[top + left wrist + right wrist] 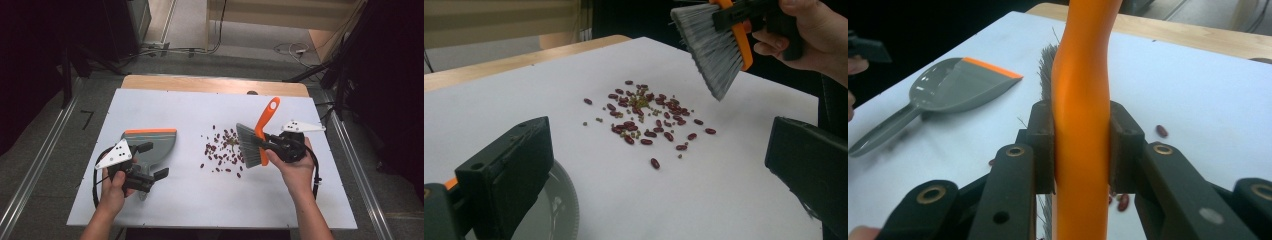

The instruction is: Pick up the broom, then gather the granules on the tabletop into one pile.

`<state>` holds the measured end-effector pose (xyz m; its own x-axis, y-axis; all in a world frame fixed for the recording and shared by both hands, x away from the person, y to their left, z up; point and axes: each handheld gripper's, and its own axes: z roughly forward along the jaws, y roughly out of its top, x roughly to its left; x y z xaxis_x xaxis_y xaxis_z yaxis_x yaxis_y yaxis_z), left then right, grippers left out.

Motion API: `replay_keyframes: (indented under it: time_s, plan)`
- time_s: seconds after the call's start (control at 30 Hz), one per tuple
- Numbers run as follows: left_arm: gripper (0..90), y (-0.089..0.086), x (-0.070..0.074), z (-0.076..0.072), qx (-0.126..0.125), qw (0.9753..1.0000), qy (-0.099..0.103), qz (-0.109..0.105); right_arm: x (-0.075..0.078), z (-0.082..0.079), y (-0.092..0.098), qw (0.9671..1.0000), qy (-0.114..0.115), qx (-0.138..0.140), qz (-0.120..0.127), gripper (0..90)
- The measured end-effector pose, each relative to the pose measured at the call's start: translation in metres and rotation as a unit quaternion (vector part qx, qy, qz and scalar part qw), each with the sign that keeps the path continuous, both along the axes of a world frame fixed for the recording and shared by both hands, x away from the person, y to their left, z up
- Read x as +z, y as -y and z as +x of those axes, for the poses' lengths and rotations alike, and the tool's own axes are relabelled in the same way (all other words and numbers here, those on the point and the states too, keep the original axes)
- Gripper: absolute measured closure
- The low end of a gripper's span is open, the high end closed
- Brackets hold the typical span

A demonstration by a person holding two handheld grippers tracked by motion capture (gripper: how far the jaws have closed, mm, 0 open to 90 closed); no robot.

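Observation:
A grey dustpan (152,142) with an orange lip lies flat on the white table top (165,105) at the left; it shows in the right gripper view too (955,82). My left gripper (153,160) hovers over its handle, open, with nothing between the jaws (659,170). A patch of red beans and small green bits (222,149) lies mid-table (644,117). My right gripper (267,142) is shut on the orange handle (1083,115) of a brush (265,122). The grey bristles (714,50) hang just right of the beans, above the table.
The wooden table edge (215,84) runs along the far side. A metal rail (35,165) lies on the floor at the left and another (357,170) at the right. Cables (295,49) lie on the floor behind the table.

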<state>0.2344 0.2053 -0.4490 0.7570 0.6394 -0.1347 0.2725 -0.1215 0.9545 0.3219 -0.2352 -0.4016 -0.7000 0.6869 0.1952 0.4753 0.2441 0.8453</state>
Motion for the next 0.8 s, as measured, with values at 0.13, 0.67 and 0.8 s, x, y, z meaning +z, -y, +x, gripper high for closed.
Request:
replay_keyframes:
  time_s: [0.13,0.67,0.8]
  plan:
    - [0.0,-0.005,0.0,-0.002,0.006,1.0,0.001,-0.002,0.005,0.006,0.009,0.9998,0.008,-0.017,-0.003,68.2]
    - [0.0,-0.013,-0.003,-0.003,0.015,0.9998,0.005,-0.011,0.003,0.052,-0.006,0.9859,-0.016,-0.021,-0.165,68.3]
    - [0.0,-0.017,-0.004,-0.003,0.019,0.9997,0.002,-0.017,0.004,0.068,-0.015,0.9793,-0.022,-0.028,-0.199,68.3]
